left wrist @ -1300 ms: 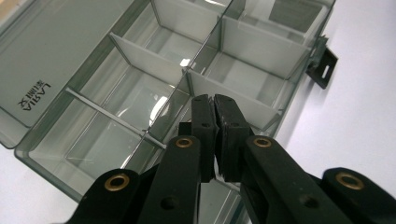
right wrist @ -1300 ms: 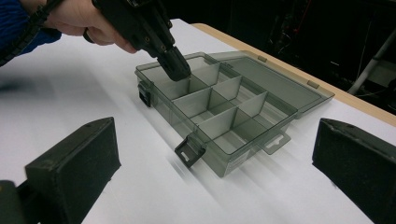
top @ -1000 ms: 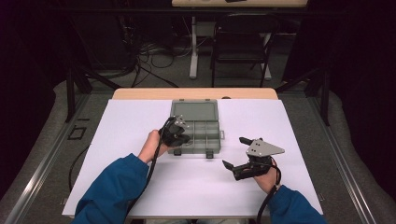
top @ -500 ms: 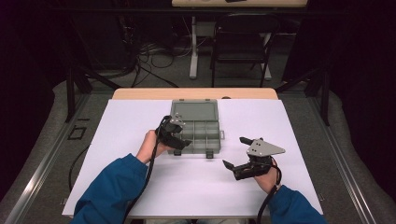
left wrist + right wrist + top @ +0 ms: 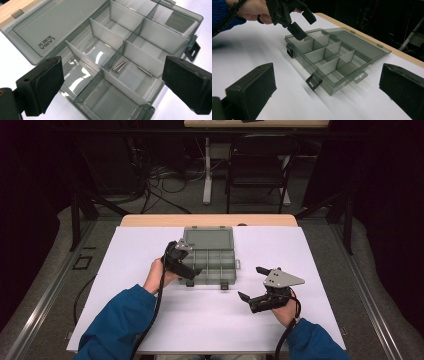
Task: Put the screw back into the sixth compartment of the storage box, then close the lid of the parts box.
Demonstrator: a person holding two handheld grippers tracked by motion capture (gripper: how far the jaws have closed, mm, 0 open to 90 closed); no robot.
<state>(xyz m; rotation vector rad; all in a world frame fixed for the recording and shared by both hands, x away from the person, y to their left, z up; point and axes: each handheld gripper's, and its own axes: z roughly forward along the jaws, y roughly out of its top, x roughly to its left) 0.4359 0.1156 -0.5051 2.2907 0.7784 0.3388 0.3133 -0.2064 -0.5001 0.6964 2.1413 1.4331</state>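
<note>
Hovering over the near-left corner of the organiser box [image 5: 212, 260], the left gripper [image 5: 186, 270] has its jaws spread wide, nothing between them. Box sits mid-table on the white sheet [image 5: 150, 320], lid [image 5: 47, 30] flipped open and lying flat on the far side, toward the wooden table edge [image 5: 210, 220].

Left gripper view looks down into the compartments: a few small metal screws [image 5: 119, 67] lie in one middle cell, close to a divider; other cells nearby look bare. Latch tab [image 5: 192, 51] hangs off the box's front wall.

Right gripper [image 5: 257, 287] is well apart from the box, to the right and nearer the person, over bare sheet. Jaws also wide, holding nothing. Its view shows the box [image 5: 329, 60] at an angle w/ two front latches hanging loose, plus the left gripper [image 5: 303, 23] above the box's far corner, the hand [image 5: 254, 10] behind it. Blue sleeves [image 5: 115, 325] on both forearms.
</note>
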